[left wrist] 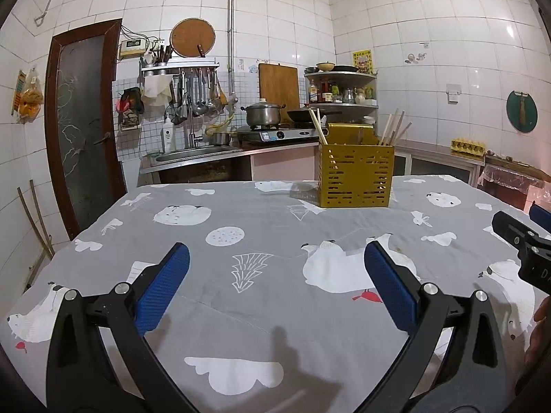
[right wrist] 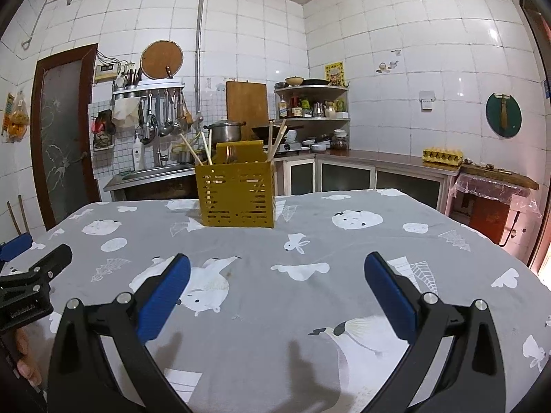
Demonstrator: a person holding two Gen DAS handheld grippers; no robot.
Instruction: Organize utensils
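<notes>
Both hand-held grippers, left (left wrist: 275, 282) and right (right wrist: 277, 285), gape wide, empty. Yellow perforated metal caddy (right wrist: 236, 194) stands at the bench's (right wrist: 344, 241) far side; thin wooden chopsticks (right wrist: 206, 148) lean inside it. Light, stiff, slippery: pinch mid-shaft above the caddy rim.

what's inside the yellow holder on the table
Wooden chopsticks stand in the yellow holder, leaning at both ends with their tops above the rim. Their lower ends are mostly hidden behind the slotted wall, so any shorter utensils inside cannot be seen.
</notes>
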